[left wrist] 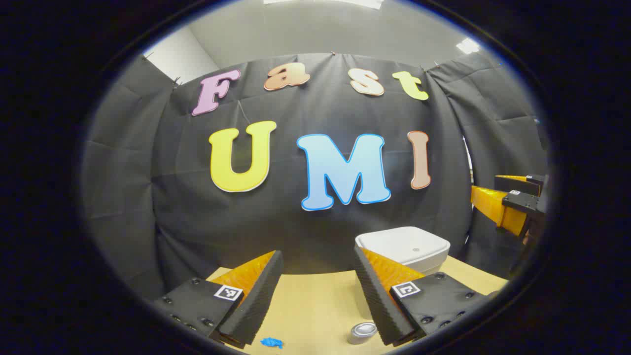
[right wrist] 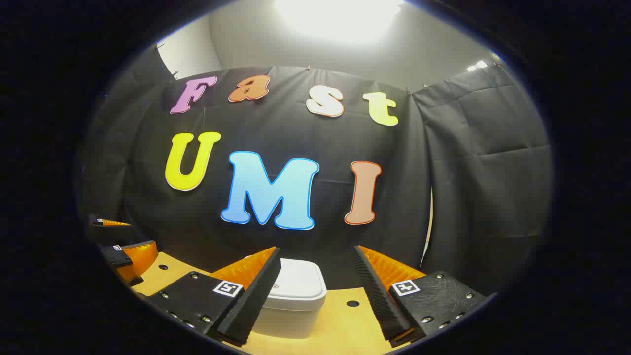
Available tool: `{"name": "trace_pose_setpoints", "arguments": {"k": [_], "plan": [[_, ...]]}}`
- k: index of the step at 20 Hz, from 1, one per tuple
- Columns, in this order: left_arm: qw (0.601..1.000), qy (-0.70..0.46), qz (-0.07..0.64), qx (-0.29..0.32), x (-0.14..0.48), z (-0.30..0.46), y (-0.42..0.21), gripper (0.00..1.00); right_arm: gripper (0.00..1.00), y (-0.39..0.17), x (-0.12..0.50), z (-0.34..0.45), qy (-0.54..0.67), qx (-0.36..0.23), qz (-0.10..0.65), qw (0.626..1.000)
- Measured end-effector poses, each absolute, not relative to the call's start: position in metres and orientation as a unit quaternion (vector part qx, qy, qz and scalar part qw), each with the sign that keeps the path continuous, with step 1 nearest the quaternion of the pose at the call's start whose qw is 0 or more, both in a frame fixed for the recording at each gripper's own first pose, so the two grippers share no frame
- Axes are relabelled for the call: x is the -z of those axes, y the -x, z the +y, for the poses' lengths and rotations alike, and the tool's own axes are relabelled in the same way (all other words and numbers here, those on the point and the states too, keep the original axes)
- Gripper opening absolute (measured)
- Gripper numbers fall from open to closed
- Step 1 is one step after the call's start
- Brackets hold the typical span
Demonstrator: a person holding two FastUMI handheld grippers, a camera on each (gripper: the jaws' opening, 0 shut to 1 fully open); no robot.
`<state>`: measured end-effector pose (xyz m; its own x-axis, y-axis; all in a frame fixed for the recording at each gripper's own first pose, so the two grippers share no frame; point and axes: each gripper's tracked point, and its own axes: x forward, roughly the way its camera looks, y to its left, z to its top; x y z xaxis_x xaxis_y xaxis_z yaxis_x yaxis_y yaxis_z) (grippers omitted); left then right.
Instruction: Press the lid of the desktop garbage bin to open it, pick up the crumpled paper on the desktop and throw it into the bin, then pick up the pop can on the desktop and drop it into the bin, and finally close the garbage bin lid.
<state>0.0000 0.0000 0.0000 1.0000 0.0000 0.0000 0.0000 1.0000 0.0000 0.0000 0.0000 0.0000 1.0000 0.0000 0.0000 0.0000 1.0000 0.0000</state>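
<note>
Table (left wrist: 315, 305): pale wood, bare in the middle. Bin (right wrist: 296, 296): white, squarish with rounded corners, lid shut, contents hidden, standing near the back edge. Left gripper (left wrist: 318, 301) and right gripper (right wrist: 315, 298): both jaws spread, holding nothing. Can (left wrist: 362, 333): silver, upright, near the front edge. Paper (left wrist: 271, 342): blue, crumpled, left of the can.
</note>
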Motion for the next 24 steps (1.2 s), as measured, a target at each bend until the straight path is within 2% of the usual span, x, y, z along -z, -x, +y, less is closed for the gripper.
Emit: {"name": "trace_pose_setpoints", "arguments": {"k": [10, 12, 13, 14, 15, 16, 17, 18, 22, 24], "plan": [[1.0, 0.002, 0.004, 0.031, -0.002, -0.027, -0.005, 0.96, 0.94, -0.017, -0.003, -0.001, -0.002, 0.001, 0.0, 1.0], [0.999, 0.003, 0.008, 0.037, -0.001, -0.033, -0.006, 0.96, 0.88, -0.022, 0.006, 0.003, -0.005, -0.003, 0.014, 1.0], [0.999, 0.002, 0.009, 0.038, -0.003, -0.036, -0.008, 0.94, 0.81, -0.025, 0.01, 0.008, -0.006, -0.01, 0.023, 1.0], [0.999, 0.0, 0.011, 0.039, -0.003, -0.037, -0.011, 0.94, 0.78, -0.027, 0.015, 0.009, -0.006, -0.011, 0.031, 0.999], [0.999, -0.001, 0.012, 0.039, -0.001, -0.035, -0.018, 0.96, 0.71, -0.029, 0.018, 0.015, -0.009, -0.022, 0.039, 0.999], [0.999, -0.002, 0.012, 0.039, -0.002, -0.033, -0.024, 0.94, 0.71, -0.031, 0.022, 0.016, -0.01, -0.024, 0.046, 0.999], [0.999, -0.003, 0.01, 0.039, -0.003, -0.033, -0.026, 0.96, 0.55, -0.034, 0.025, 0.022, -0.012, -0.031, 0.051, 0.998], [0.999, -0.003, 0.01, 0.039, -0.004, -0.035, -0.027, 0.96, 0.47, -0.034, 0.028, 0.023, -0.012, -0.036, 0.056, 0.998], [0.999, -0.001, 0.011, 0.042, -0.001, -0.036, -0.028, 0.96, 0.46, -0.034, 0.036, 0.033, -0.008, -0.05, 0.075, 0.996], [0.999, -0.001, 0.01, 0.042, -0.002, -0.036, -0.029, 0.94, 0.19, -0.038, 0.039, 0.033, -0.014, -0.047, 0.073, 0.996]]}}
